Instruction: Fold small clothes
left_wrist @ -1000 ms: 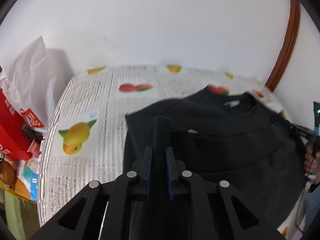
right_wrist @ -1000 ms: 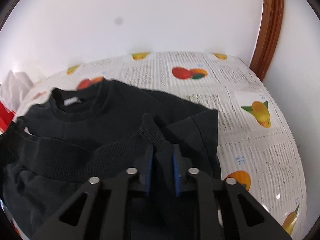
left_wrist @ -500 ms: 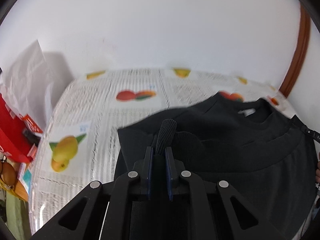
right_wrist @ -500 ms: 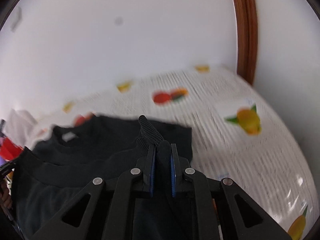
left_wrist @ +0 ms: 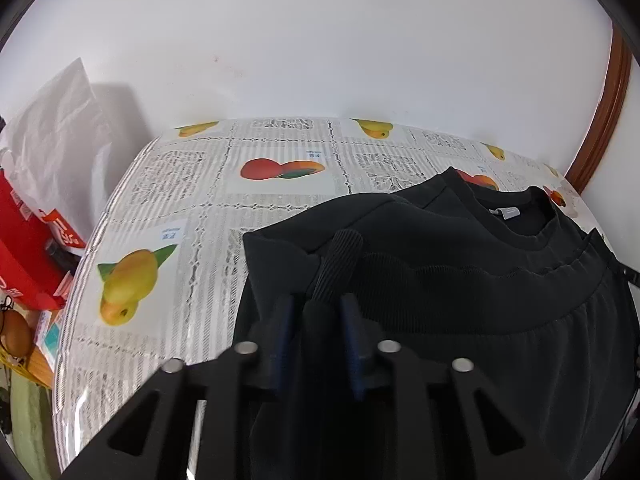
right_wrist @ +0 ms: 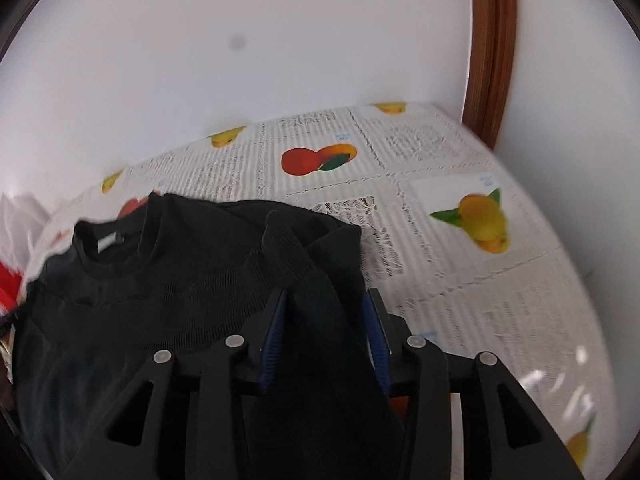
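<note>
A black sweatshirt [left_wrist: 460, 280] lies on the table, on a tablecloth [left_wrist: 192, 208] printed with fruit and blocks of text; its ribbed hem has been brought up over the body, to just below the neckline [left_wrist: 516, 220]. The left gripper [left_wrist: 316, 332] is opening: its blue pads stand apart with a ribbed corner of the hem [left_wrist: 338, 264] rising between them, and they no longer appear to press on it. The right gripper [right_wrist: 324, 336] is opening too, its pads spread wider with a fold of the dark fabric lying between them, loose (the right wrist view is blurred, so contact there is hard to judge).

The likely trouble from here is the cloth clinging. Ribbed knit can catch on the textured pads, so pulling the grippers away before they open fully could drag the hem back and undo the fold, or leave it skewed if one side releases ahead of the other. The upright left corner could also flop outward and leave a bump in the edge.

As for writing, a small pale label [left_wrist: 506, 213] sits inside the neckline, its print too small to read. A red bag [left_wrist: 24, 248] beside white paper at the far left carries white characters that cannot be made out, and the tablecloth's text is not legible.
</note>
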A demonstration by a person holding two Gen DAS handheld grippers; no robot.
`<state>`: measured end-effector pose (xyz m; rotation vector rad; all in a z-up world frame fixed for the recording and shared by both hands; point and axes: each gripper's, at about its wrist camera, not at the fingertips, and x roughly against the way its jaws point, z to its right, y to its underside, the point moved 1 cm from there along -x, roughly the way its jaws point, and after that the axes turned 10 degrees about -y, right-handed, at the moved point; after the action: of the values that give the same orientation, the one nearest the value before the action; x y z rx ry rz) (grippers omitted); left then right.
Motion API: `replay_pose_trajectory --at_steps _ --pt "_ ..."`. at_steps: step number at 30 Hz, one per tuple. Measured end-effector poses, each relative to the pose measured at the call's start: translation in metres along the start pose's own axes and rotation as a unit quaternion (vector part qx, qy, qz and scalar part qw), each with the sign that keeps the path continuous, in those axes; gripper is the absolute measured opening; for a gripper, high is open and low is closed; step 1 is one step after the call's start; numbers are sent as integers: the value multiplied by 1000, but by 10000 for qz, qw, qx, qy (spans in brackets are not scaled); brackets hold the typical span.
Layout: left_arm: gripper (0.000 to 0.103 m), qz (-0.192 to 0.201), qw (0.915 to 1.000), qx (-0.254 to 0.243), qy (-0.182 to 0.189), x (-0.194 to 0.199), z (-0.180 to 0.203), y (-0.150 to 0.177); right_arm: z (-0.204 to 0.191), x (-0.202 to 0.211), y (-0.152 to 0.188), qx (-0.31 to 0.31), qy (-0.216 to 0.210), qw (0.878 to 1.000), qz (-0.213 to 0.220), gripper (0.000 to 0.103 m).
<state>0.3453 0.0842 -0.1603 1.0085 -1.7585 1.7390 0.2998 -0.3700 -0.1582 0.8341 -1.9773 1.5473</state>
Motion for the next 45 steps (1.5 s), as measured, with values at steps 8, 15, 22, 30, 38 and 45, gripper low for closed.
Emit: replay_pose_trajectory --at_steps 8,15,22,30,38,45 --pt "33 33 10000 15 5 28 -5 23 1 36 44 161 389 9991 -59 41" --pt "33 89 9999 -4 77 65 -18 55 -27 85 62 245 434 9985 217 46" --pt "33 -134 9999 86 -14 87 -46 109 -93 91 70 404 12 9991 125 54" --pt "54 -115 9994 317 -7 124 -85 160 -210 78 106 1074 -773 9912 -93 58" --pt "54 -234 9986 472 -96 147 -117 203 -327 53 154 1890 -1250 9731 -404 60" --pt "57 -256 9977 623 -103 151 -141 220 -402 58 181 2560 -1595 9522 -476 61"
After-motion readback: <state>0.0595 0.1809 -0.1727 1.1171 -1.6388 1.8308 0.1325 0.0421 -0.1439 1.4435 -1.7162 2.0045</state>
